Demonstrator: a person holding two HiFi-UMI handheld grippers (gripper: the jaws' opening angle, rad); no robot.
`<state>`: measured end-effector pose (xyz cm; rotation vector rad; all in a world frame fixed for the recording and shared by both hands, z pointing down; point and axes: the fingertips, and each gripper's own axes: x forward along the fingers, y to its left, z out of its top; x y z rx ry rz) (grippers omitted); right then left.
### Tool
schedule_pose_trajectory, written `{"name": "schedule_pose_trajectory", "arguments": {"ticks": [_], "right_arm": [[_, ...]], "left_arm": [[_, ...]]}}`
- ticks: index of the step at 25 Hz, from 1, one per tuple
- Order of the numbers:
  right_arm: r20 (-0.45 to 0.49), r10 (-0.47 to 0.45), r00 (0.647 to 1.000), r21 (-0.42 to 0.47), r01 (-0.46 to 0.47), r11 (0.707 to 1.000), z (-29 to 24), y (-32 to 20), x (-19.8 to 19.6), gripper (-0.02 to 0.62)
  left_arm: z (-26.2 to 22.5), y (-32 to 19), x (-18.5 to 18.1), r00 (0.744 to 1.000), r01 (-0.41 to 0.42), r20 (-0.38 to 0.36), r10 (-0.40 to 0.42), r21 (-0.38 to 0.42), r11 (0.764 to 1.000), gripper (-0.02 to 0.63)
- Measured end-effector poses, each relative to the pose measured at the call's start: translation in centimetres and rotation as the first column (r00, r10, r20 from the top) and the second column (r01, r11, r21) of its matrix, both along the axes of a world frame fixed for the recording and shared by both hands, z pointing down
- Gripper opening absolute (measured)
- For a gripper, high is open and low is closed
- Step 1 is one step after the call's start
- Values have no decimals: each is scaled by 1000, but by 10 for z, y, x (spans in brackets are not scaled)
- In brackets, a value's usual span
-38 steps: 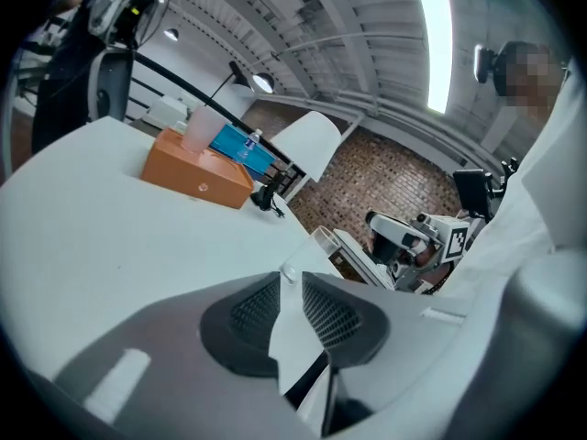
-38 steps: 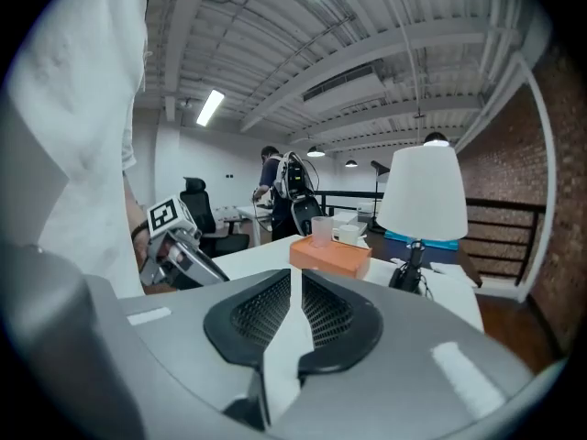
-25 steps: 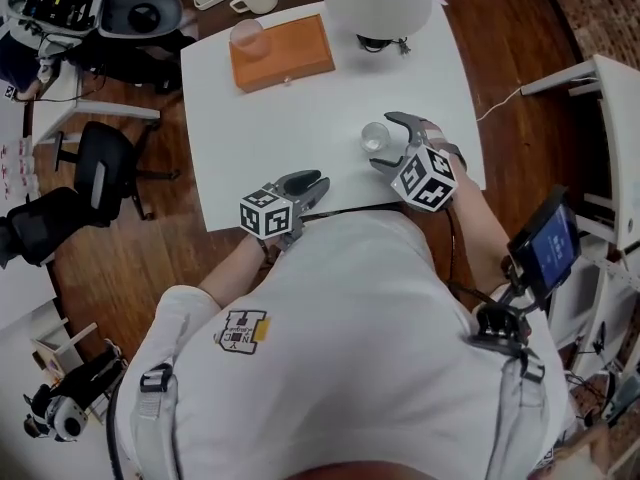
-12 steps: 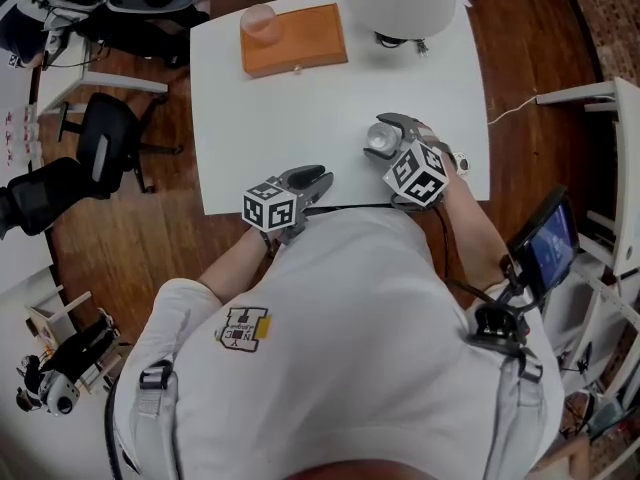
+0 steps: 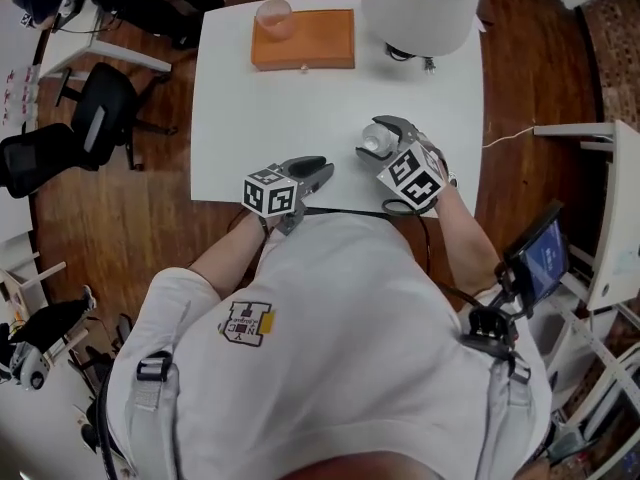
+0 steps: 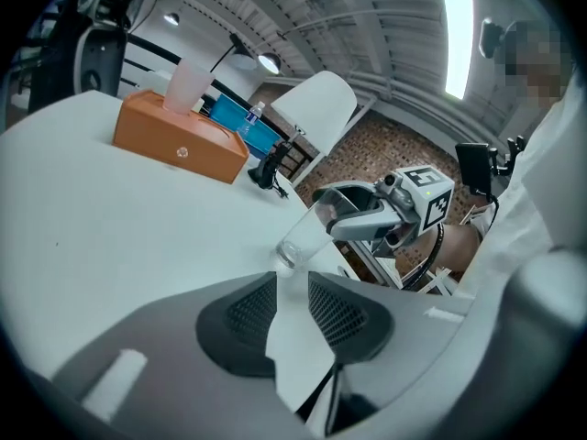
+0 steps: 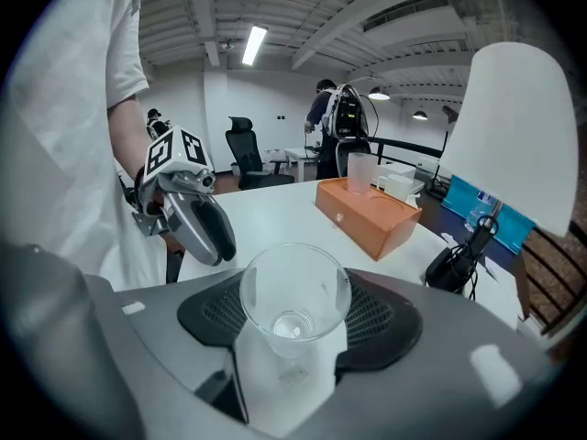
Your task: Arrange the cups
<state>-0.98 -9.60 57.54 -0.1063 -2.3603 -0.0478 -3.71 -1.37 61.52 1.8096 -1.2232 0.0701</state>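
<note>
Clear cup (image 7: 293, 301) stands between the right tool's (image 5: 376, 138) closing jaws.

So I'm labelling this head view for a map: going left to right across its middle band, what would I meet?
Black office chair → left gripper → clear cup → small lit screen. The right gripper, jaws closing around that cup, overlaps it and is left out.

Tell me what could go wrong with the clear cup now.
The right gripper is closing its jaws around the cup near its rim; the smooth, tapered wall could slip or tip. The cup stands toward the front edge of the table, with the left gripper close by, so a bump might knock it off.
</note>
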Motion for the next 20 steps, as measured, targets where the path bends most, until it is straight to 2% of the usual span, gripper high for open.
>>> {"name": "schedule_pose_trajectory", "arguments": {"ticks": [5,9,11,13,17,20], "right_arm": [[35,4,999,26,-5,1000,-40,-26,-29,285],[69,32,997,41,-35,999,-71,-40,-62,285],[76,33,997,48,-37,998,-85,-47,-80,285],[81,30,996,55,-35,998,-97,-53,-98,285],[98,25,995,68,-32,997,-119,-73,-133,285],[92,45,995,50,-50,997,-128,-90,-153,285]], "left_arm": [[-21,-49,-13,1000,12,-4,-11,122,992,92],[-49,-80,-42,999,9,43,-19,209,978,92],[-63,-94,-59,995,-6,98,-19,252,968,92],[-75,-106,-72,983,-54,182,-1,296,954,92],[-91,-129,-94,927,-177,373,31,363,915,92],[-101,-149,-110,905,-197,425,13,391,899,92]]}}
